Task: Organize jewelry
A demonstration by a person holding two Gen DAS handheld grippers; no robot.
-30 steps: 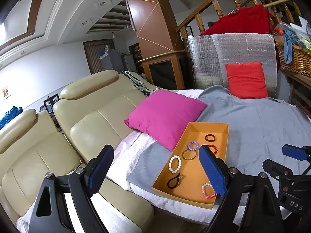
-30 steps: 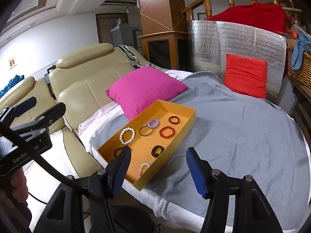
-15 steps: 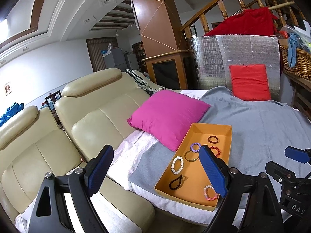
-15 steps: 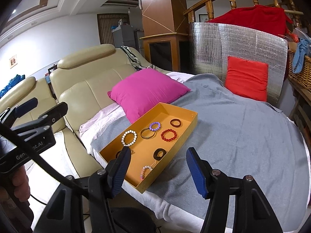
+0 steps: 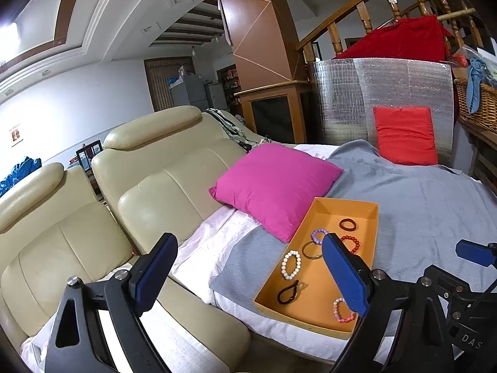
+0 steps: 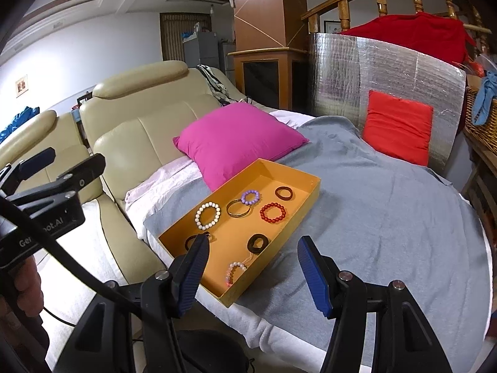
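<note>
An orange tray [image 6: 306, 200] [image 5: 371, 233] lies on the grey blanket. In it are a white bead bracelet [image 6: 207, 216], a purple bead bracelet [image 6: 250, 196], a red bead bracelet [image 6: 272, 213], a brass bangle [image 6: 237, 209], a dark ring [image 6: 283, 193], black bands [image 6: 257, 243] and a pink bead bracelet [image 6: 235, 271]. My left gripper [image 5: 248, 276] is open and empty, short of the tray's near left side. My right gripper [image 6: 253, 273] is open and empty above the tray's near end.
A magenta pillow [image 6: 237, 138] lies against the tray's far left side. A cream leather sofa [image 5: 149, 180] is to the left. A red cushion [image 6: 397, 124] leans on a silver foil panel [image 6: 357, 71] behind. A wicker basket [image 5: 475, 105] stands at the right.
Both grippers have drifted slightly closer to the tray, which now sits a little lower and larger in view. Both stay open and empty.
</note>
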